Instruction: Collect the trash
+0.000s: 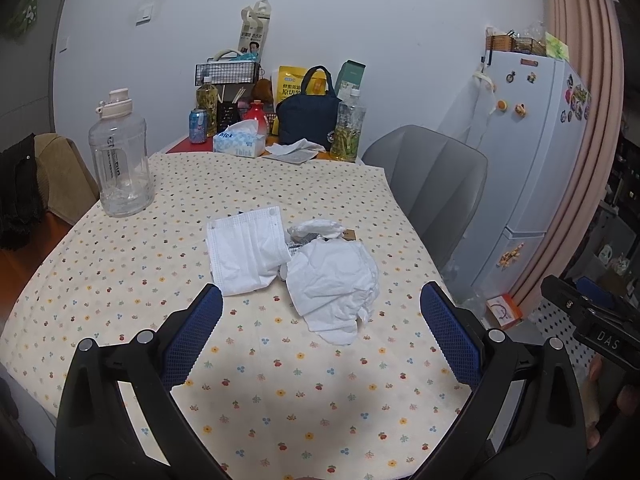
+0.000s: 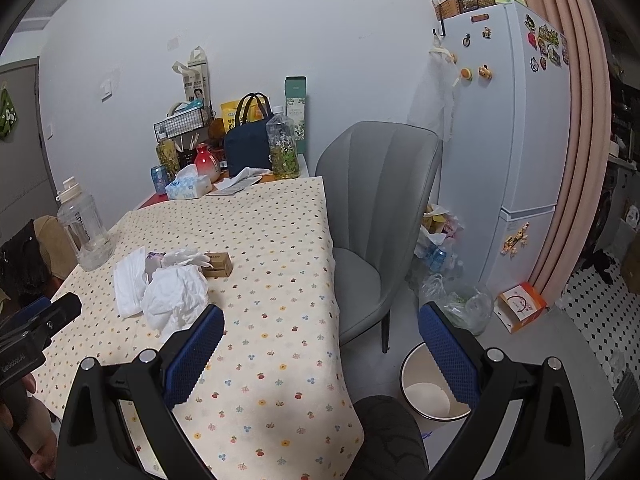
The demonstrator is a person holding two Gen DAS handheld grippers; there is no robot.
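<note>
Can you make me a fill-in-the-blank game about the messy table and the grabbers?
1. The face mask lies to the ____ of the crumpled tissue in the left wrist view.
2. The left gripper and right gripper are both ____.
3. The white trash bin stands on the ____.
4. The chair at the table is ____ in colour.

Missing words: left; open; floor; grey

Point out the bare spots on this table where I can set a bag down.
Free: the tablecloth between the crumpled tissue and the near edge; also the stretch between the face mask and the tissue box. Crowded: the far end around the navy bag and bottles.
</note>
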